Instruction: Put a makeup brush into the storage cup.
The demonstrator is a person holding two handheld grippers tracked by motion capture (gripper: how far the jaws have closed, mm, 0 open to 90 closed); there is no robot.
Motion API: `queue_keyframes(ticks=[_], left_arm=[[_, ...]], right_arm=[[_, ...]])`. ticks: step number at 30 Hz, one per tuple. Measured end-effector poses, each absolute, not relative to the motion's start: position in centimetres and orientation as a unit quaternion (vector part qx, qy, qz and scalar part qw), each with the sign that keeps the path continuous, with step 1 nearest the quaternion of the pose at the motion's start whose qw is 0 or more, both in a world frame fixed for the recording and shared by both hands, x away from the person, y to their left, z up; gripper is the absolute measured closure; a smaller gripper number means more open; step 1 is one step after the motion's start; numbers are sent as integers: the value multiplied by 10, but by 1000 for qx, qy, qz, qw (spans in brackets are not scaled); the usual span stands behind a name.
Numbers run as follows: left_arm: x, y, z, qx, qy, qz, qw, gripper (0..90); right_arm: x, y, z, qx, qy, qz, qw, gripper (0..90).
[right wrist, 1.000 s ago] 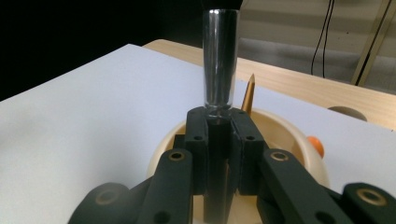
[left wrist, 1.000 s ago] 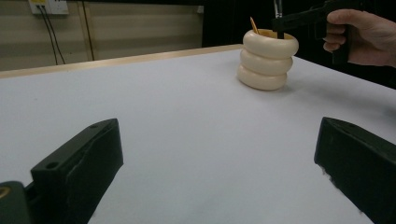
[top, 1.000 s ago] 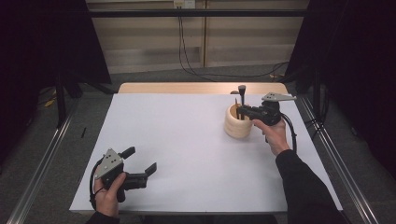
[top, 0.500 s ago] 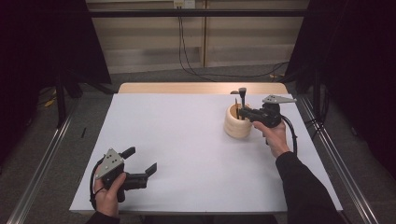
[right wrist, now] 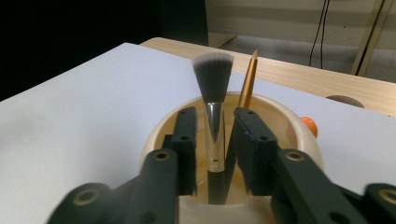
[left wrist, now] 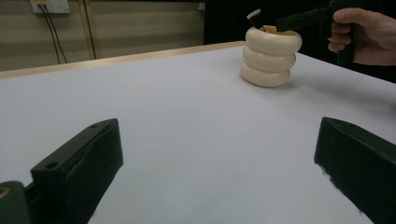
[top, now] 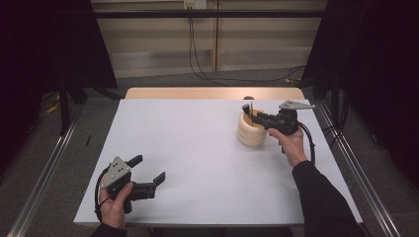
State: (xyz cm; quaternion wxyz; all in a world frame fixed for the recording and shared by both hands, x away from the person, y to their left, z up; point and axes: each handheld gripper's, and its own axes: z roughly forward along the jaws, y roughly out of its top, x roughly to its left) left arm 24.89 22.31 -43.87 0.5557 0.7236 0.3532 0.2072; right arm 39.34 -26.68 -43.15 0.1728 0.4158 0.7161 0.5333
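A: Now letting go with the right gripper (right wrist: 215, 116), then?

B: Looks so. Just been opening the jaws, with the makeup brush (right wrist: 213, 79) between them. Seems to leave a sliver of gap on either side of the silver ferrule, so released rather than pinched.

A: And where does that put the brush?

B: Upright, bristles up, inside the cream ribbed holder (top: 250, 132) at the far right of the white table (top: 197, 148). Shares the cup with a gold-handled tool (right wrist: 247, 81) just beside it.

A: Anything to worry about from here?

B: Plenty, probably. Pulling back too low or at a slant could snag the ferrule on a pad and drag the brush out again. Could also clip the gold handle and tip it over the rim. Pushing down on the rim might rock or topple the holder, being tall and narrow. Better to widen further, then lift straight up.

A: And the left gripper (top: 146, 168)?

B: Parked at the near left corner, spread wide, grasping nothing. Well apart from the holder, so no risk there.
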Motion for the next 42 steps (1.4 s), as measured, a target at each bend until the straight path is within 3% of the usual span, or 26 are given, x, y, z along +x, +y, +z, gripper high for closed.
queue_keyframes(ticks=[2, 17, 25, 32, 42], left_arm=[[249, 223, -439, 723, 354, 208, 556, 11], [249, 225, -440, 721, 353, 208, 558, 11], [249, 225, -439, 719, 355, 211, 559, 10], [248, 225, -439, 717, 354, 210, 563, 9], [246, 226, -437, 711, 358, 213, 566, 9]], right_arm=[[392, -267, -431, 416, 715, 535, 175, 640], [385, -267, -423, 405, 706, 547, 195, 65], [377, -265, -420, 402, 700, 559, 190, 54], [366, -258, -419, 419, 688, 540, 244, 21], [348, -260, -415, 415, 681, 544, 262, 5]])
